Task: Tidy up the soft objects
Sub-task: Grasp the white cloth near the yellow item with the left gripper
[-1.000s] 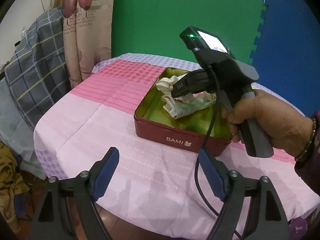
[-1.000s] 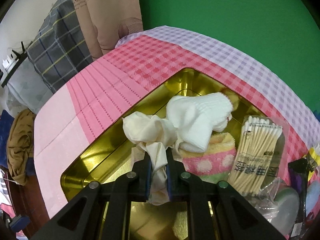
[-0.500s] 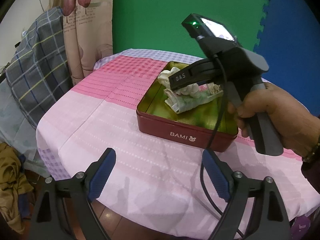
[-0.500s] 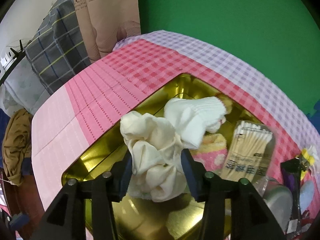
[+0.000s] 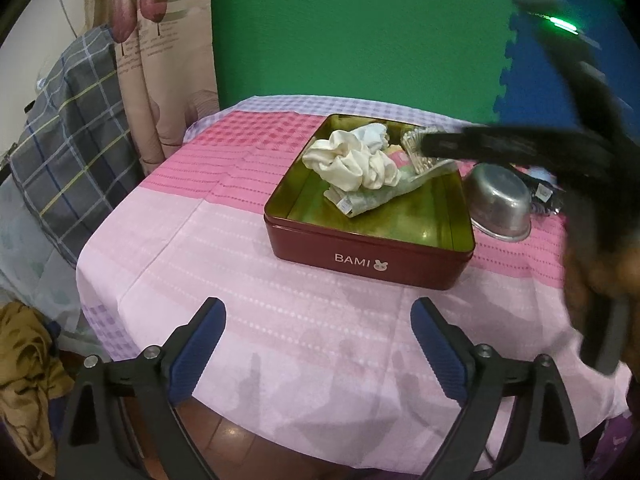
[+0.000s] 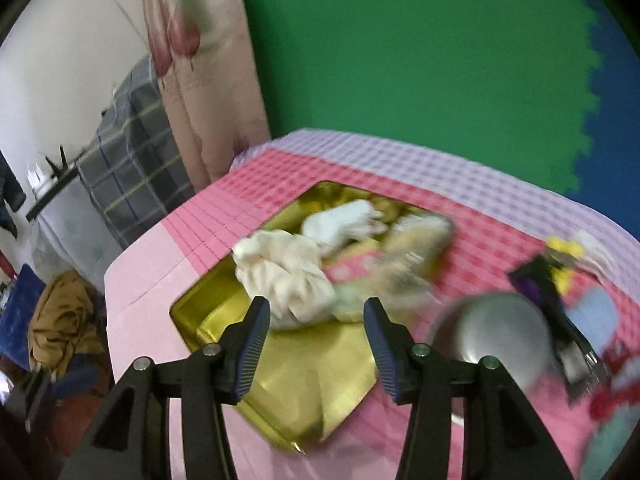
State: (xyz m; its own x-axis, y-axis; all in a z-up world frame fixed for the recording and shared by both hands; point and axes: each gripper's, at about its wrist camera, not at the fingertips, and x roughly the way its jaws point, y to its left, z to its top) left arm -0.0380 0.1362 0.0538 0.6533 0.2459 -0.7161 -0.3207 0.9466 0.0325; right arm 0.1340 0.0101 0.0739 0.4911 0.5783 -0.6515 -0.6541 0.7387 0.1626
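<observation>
Right wrist view motion-blurred; items behind the crumpled cream cloth (image 6: 286,276) hard to make out. Cloth sits bunched in the red gold-lined tin (image 5: 372,258) on the pink-clothed surface (image 5: 248,300). Left hand-held gripper (image 5: 318,340) and right hand-held gripper (image 6: 316,344) both spread, empty.

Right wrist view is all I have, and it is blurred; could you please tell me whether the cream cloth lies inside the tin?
Observer: Yes. The left wrist view shows the cream cloth crumpled inside the red tin, toward its far side.
Operator: Thank you. Where is the left gripper?
Observer: The left gripper is open and empty, over the near part of the tablecloth, short of the tin.
Operator: And the grey blur on my right?
Observer: That is a metal bowl beside the tin's right wall; it looks mouth-down.
</observation>
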